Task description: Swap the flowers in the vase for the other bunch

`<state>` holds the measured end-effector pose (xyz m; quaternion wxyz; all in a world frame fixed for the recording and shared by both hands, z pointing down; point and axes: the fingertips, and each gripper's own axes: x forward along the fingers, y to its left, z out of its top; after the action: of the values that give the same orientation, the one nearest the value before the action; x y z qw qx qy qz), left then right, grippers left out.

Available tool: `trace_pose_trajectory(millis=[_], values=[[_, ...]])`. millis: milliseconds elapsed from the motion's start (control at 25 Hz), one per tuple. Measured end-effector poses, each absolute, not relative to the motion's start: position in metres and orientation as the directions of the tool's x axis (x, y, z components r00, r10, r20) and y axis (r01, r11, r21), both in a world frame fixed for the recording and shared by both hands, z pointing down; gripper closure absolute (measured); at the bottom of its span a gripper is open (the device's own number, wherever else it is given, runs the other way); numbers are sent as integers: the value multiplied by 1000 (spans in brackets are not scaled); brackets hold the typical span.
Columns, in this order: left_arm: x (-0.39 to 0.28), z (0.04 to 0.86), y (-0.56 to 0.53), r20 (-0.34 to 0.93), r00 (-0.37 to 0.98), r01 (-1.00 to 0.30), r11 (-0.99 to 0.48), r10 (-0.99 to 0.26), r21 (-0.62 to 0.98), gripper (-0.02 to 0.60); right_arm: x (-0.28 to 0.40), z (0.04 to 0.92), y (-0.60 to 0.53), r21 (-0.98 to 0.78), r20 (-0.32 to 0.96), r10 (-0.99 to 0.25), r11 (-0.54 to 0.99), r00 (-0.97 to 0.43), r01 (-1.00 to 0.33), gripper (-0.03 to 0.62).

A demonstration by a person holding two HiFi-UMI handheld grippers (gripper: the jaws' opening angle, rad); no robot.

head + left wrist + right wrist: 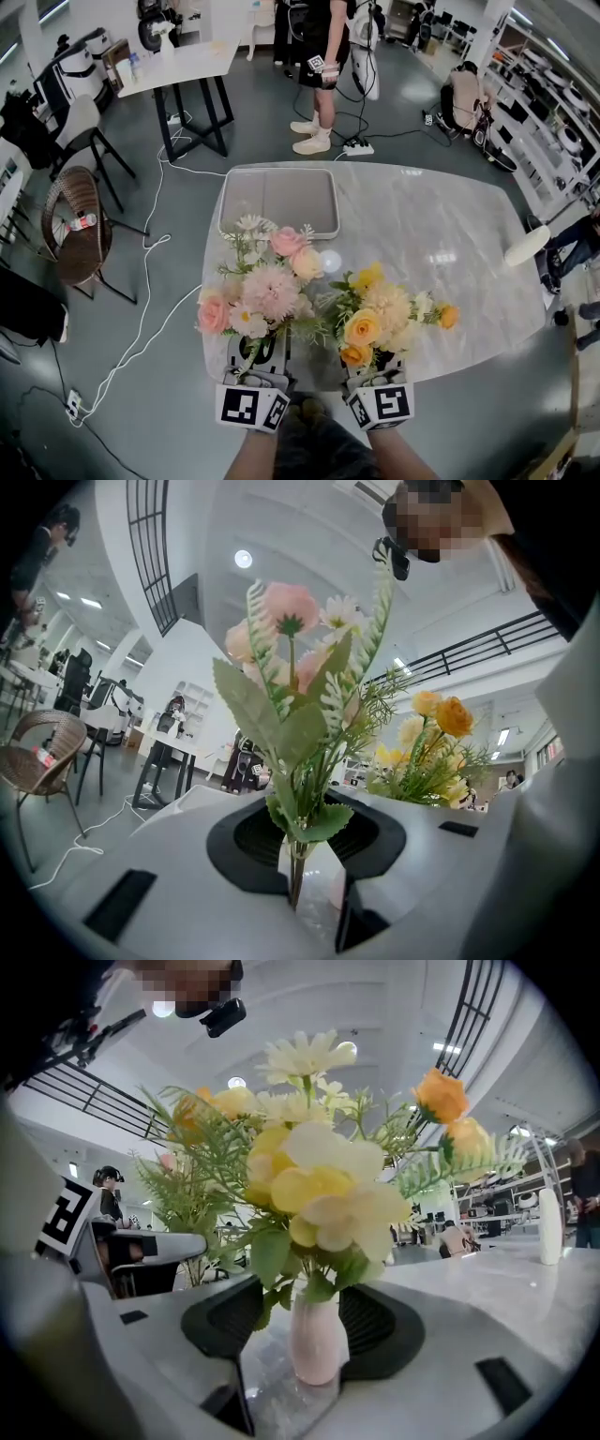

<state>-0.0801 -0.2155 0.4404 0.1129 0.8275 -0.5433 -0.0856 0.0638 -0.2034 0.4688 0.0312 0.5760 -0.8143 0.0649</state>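
Left claw (314,846) narrow on pink bunch (298,761) stems; right claw (314,1321) around vase (317,1344).

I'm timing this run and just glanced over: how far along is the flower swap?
Done: cannot say; the yellow bunch sits in the pink vase, either the old flowers or the new. In hand: the right gripper grips that vase; the left gripper holds the pink bunch by its stems. Left: if yellow is old, pull it and insert pink; otherwise lay pink down.
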Motion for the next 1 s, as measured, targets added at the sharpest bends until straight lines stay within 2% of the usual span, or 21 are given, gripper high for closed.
trace_pose_trajectory(millis=[1000], values=[[-84, 460, -174, 0, 404, -880, -389, -915, 274, 476, 69, 492, -163, -109, 151, -941, 289, -304, -951, 352]])
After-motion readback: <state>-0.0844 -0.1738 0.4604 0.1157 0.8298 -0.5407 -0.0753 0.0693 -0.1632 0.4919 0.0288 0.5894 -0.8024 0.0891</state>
